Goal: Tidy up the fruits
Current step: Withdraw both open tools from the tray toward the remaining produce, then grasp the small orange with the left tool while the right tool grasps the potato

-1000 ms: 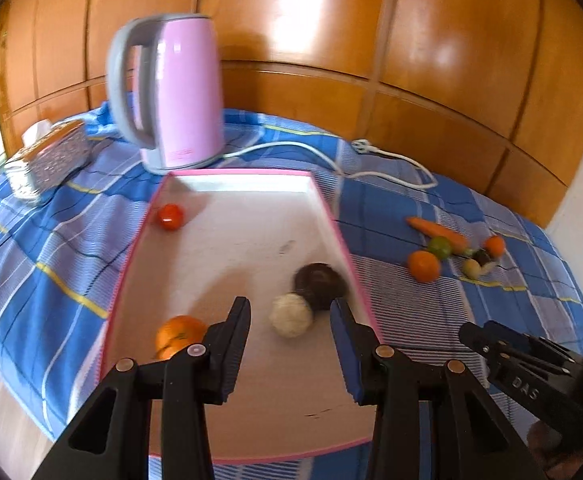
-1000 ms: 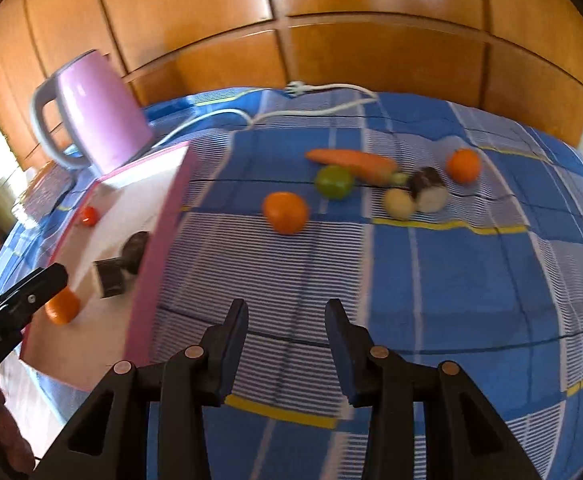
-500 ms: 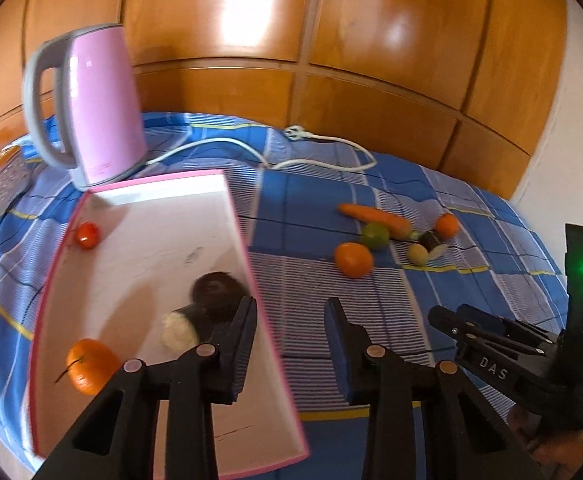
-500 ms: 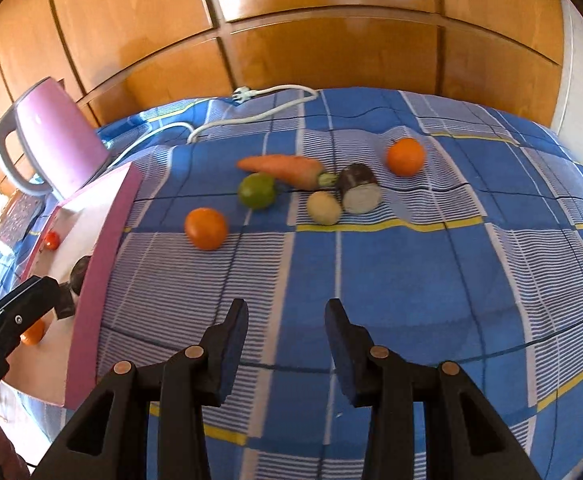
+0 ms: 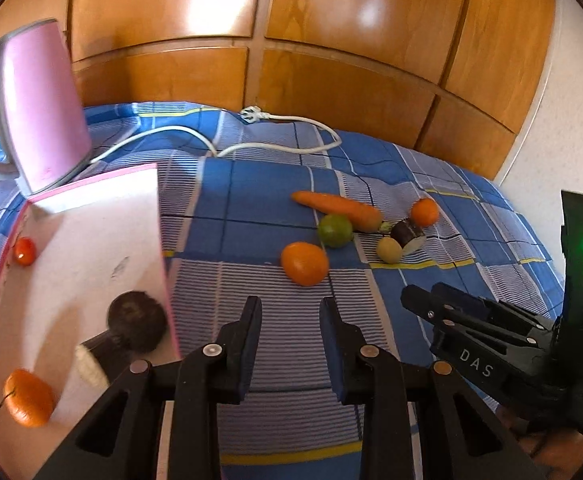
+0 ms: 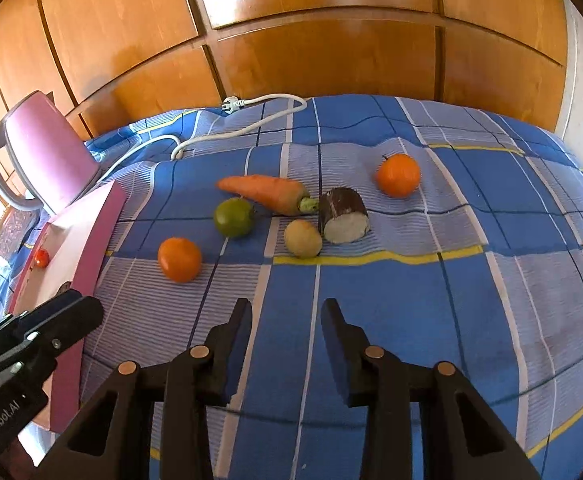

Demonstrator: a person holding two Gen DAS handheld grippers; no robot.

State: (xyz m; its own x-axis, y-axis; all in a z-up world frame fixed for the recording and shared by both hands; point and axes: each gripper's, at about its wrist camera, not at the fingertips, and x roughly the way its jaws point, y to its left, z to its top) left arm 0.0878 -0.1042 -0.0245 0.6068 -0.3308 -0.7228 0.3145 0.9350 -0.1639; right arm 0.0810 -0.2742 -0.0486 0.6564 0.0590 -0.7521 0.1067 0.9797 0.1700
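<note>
A pink-rimmed white tray (image 5: 91, 240) holds an orange (image 5: 27, 398), a small tomato (image 5: 24, 251) and a dark cut piece (image 5: 135, 322). On the blue checked cloth to its right lie an orange (image 6: 179, 260), a lime (image 6: 233, 217), a carrot (image 6: 265, 192), a yellowish fruit (image 6: 302, 238), a dark cut piece with a white face (image 6: 343, 216) and a second orange (image 6: 397, 175). My left gripper (image 5: 290, 304) hovers over the cloth just right of the tray's rim, jaws closing on nothing. My right gripper (image 6: 287, 304) hangs short of the fruit group, also closing, with nothing between its fingers.
A pink kettle (image 5: 43, 120) stands behind the tray, and its white cord (image 6: 251, 120) trails across the cloth at the back. A wooden panelled wall (image 6: 331, 40) closes off the far side. Bare cloth spreads in front of and to the right of the fruit.
The left gripper has slid right, from above the tray to over the cloth beside its rim, and its jaws have narrowed. The right gripper has shifted right, facing the fruit group more squarely.
</note>
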